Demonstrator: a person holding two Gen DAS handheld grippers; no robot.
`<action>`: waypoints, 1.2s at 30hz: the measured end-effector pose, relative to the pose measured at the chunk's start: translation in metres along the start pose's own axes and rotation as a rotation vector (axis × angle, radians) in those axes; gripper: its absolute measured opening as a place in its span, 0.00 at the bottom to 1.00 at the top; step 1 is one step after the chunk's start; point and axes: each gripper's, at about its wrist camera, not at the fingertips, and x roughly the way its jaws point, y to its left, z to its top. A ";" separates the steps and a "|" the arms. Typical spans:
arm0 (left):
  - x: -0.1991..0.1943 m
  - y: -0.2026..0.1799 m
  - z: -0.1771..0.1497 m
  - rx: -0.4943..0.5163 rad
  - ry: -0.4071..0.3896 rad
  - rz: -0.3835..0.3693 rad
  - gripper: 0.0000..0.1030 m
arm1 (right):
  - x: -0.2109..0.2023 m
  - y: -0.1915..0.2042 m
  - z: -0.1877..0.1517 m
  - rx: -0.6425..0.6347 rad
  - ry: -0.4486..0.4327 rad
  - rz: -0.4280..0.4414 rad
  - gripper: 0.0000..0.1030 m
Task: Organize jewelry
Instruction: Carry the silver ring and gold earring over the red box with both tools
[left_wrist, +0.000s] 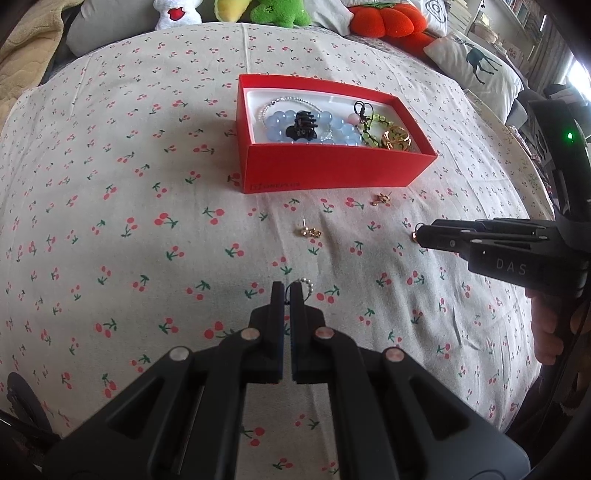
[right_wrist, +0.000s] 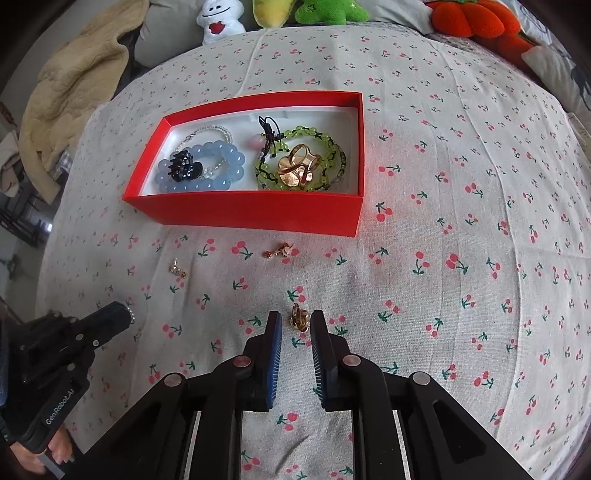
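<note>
We judge the job a good way along but not finished: the red box (right_wrist: 258, 216), in the upper middle of the right wrist view, already holds a blue bead bracelet (right_wrist: 207, 168) with a black hair claw (right_wrist: 183, 168) on it, a clear bead strand (right_wrist: 210, 131), a green bead bracelet (right_wrist: 295, 158) and a large gold ring (right_wrist: 299, 168). Four small pieces are left outside on the cherry-print cloth (right_wrist: 443, 184) of the bed. Two earrings lie below the box in that view, a gold stud (right_wrist: 178, 268) at centre left and a gold piece with red stones (right_wrist: 277, 252) at centre. Our right gripper (right_wrist: 296, 321) has its fingers spread either side of a small gold ring (right_wrist: 298, 318) in the lower middle, not yet pinching it as far as we can see. Our left gripper (left_wrist: 286, 291), in the lower middle of the left wrist view, has its fingers almost pressed together on a thin dark cord, with a little pearl loop (left_wrist: 307, 285) just beside the tips; we take it as gripped, though the contact is tiny
</note>
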 end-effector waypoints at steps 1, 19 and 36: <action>0.000 0.001 0.000 0.000 0.000 0.000 0.03 | 0.000 0.000 0.000 0.001 -0.004 0.000 0.49; 0.003 0.004 -0.001 -0.010 0.006 0.006 0.03 | 0.023 0.010 0.004 -0.045 -0.017 -0.092 0.10; -0.019 0.002 0.019 -0.044 -0.052 -0.012 0.03 | -0.020 -0.002 0.012 0.038 -0.061 0.048 0.06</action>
